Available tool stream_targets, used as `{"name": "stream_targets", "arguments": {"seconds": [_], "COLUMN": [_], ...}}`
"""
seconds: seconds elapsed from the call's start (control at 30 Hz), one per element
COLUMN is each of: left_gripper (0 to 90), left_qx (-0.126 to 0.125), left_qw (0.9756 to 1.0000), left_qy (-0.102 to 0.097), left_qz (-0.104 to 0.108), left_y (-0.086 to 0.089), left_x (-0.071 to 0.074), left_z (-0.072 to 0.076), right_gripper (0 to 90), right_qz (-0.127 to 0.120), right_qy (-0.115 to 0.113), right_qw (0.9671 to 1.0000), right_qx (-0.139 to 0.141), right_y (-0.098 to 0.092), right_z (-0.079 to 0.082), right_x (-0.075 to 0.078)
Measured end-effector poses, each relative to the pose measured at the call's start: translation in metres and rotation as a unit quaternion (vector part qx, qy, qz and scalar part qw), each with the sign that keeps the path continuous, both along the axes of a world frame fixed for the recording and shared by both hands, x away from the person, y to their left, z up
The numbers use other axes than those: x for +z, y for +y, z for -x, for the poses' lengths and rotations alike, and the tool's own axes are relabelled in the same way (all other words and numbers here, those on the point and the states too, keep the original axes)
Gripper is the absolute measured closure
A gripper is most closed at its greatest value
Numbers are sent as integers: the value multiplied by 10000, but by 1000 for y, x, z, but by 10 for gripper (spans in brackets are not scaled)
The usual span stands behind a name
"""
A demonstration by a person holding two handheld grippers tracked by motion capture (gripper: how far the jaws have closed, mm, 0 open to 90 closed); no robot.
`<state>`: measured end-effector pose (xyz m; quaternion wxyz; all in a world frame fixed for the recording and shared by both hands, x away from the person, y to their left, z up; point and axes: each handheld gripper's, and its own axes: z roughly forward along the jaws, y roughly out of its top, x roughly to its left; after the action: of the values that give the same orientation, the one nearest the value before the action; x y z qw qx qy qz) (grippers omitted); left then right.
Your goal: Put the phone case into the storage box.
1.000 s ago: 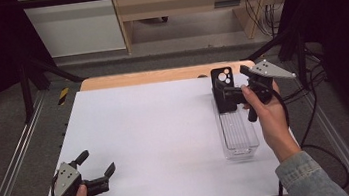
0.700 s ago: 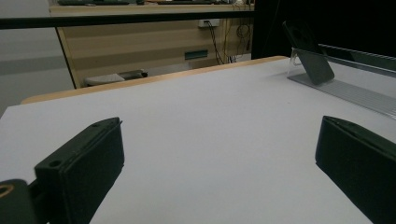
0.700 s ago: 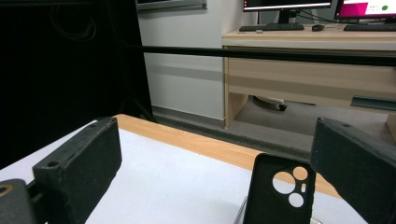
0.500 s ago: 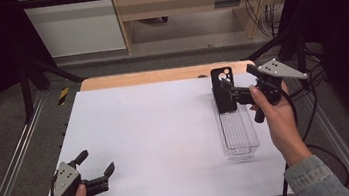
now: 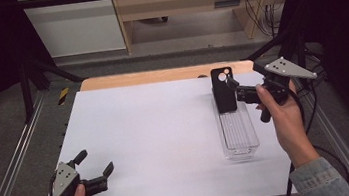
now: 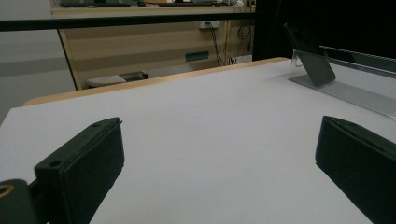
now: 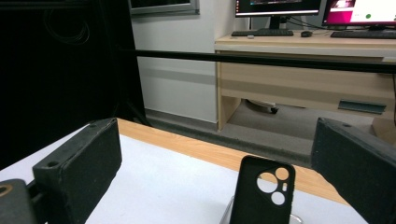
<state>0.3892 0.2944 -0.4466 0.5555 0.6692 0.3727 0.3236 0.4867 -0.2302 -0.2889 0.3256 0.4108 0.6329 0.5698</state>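
Now both tools wide: right tool (image 5: pixel 231 87) beside upright phone case (image 5: pixel 223 90), left tool (image 5: pixel 95 168) well apart.

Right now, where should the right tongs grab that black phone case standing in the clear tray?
Probably the phone case's upper half, from the right tongs' side: it stands nearly upright above the clear tray's walls, so open jaws could close across its thin faces.

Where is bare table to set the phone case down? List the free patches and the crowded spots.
Free: the wide white table between the left gripper and the clear tray, and the far-left part up to the wooden edge strip. Crowded: the right side, where the phone case leans in the tray beside the right gripper.
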Motion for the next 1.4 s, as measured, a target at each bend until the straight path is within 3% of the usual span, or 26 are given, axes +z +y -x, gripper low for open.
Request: {"name": "stream_targets", "arguments": {"seconds": [0.47,0.87,1.4], "left_gripper": [12,12,12], "left_qx": [-63,-92,-136], "left_qw": [10000,9998,9997], "left_qy": [-38,-47,60], "left_qz": [49,161,204], "left_y": [0,3,5], "left_x": [2,3,1], "left_z": [2,8,12], "right_gripper": [23,19,21], "right_qz": [-42,28,115], "right_qy": [-83,-43,66], "right_qw": [9997,9995,9992], "right_qx": [-243,-304,-368], "right_y": [-28,-57,-99], "right_z": [12,26,58], "right_x": [3,-5,-34]}}
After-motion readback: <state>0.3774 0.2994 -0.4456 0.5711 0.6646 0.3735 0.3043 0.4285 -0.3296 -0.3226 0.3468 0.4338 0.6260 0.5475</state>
